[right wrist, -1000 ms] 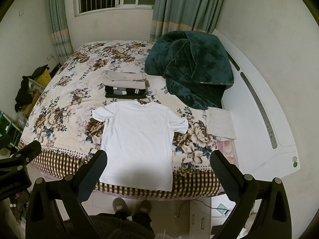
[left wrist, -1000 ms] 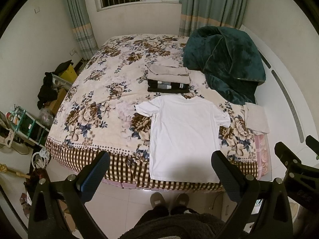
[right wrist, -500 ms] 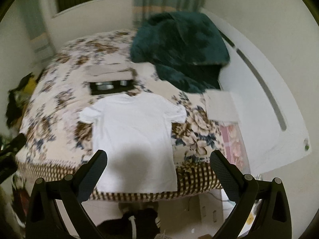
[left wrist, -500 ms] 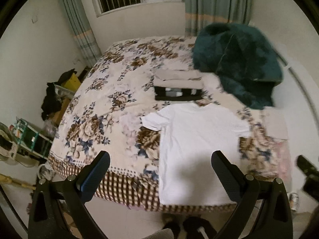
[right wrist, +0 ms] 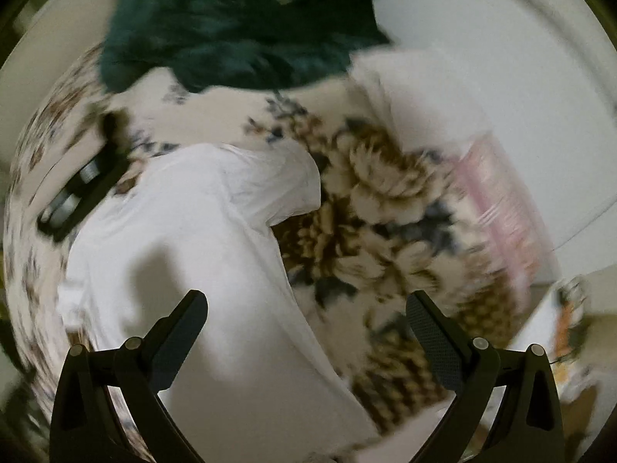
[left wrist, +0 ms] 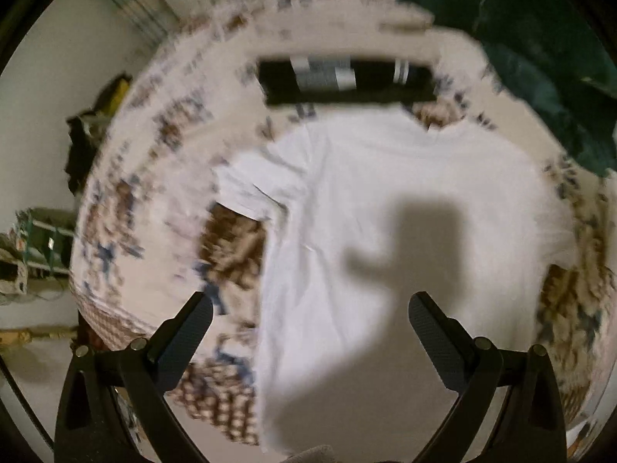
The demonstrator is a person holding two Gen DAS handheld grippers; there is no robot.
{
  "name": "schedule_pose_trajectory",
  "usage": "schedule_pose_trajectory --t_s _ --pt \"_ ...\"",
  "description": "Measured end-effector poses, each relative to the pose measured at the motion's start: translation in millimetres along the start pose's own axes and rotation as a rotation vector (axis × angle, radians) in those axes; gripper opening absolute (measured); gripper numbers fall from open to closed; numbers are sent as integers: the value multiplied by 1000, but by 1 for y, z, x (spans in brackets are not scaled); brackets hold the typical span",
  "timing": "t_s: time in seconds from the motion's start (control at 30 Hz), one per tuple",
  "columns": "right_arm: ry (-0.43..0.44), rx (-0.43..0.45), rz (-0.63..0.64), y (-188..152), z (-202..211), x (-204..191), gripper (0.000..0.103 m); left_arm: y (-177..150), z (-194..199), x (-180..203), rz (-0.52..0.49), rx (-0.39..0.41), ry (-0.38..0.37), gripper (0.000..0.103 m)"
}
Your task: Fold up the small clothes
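Left gripper [left wrist: 310, 308]: fingers spread wide, gripping nothing and touching nothing. No writing is legible; both views are motion-blurred. The white T-shirt [left wrist: 405, 200] lies flat on the floral bedspread [left wrist: 154, 177], filling the view from 12 to 6 o'clock of the gripper; its left edge runs between the fingers. A dark folded garment [left wrist: 347, 81] sits at 12 o'clock, just beyond the collar.

Right gripper [right wrist: 306, 310]: fingers spread wide, empty. The T-shirt's right sleeve [right wrist: 277, 185] lies at 12 o'clock; the shirt body extends to 9 o'clock, under the left finger. A green blanket [right wrist: 231, 38] lies at 12 o'clock, farther off.
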State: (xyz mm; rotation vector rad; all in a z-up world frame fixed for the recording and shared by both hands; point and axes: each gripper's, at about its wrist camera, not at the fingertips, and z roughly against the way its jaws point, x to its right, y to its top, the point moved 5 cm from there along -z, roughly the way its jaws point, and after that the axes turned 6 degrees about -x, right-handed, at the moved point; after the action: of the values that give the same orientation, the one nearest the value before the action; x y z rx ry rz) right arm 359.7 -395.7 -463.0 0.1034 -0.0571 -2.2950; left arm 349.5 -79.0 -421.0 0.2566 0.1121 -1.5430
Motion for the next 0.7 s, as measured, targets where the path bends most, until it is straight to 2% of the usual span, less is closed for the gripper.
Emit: schedule_pose_trajectory --t_s 0.17,0.3,0.37,0.43,0.47,0.5,0.53,0.57,0.63,0.7 --pt "194 -116 -282 40 -122 28 98 23 -76 15 36 -53 1 103" --pt "364 -172 -474 43 -191 31 90 34 -124 26 58 -89 -13 103" --pt "435 -178 -550 44 -214 29 84 36 -143 28 80 -111 -45 103" --pt "498 -132 -623 45 -225 27 82 39 -154 31 93 -116 -83 103" --pt "541 -70 -646 47 -223 25 70 39 -158 31 98 -115 -93 103" --pt "548 -34 -650 48 -221 23 57 38 -161 31 99 -114 -103 103" --pt "534 -10 -644 49 -219 19 32 38 -162 30 102 -114 -114 103" --pt "504 11 -627 51 -216 14 17 39 -163 29 105 -113 -120 103" --pt "413 75 -540 55 -205 -3 8 38 -162 21 120 -112 -136 103" --pt "313 143 -385 64 -183 -32 7 38 -157 9 132 -99 -144 103"
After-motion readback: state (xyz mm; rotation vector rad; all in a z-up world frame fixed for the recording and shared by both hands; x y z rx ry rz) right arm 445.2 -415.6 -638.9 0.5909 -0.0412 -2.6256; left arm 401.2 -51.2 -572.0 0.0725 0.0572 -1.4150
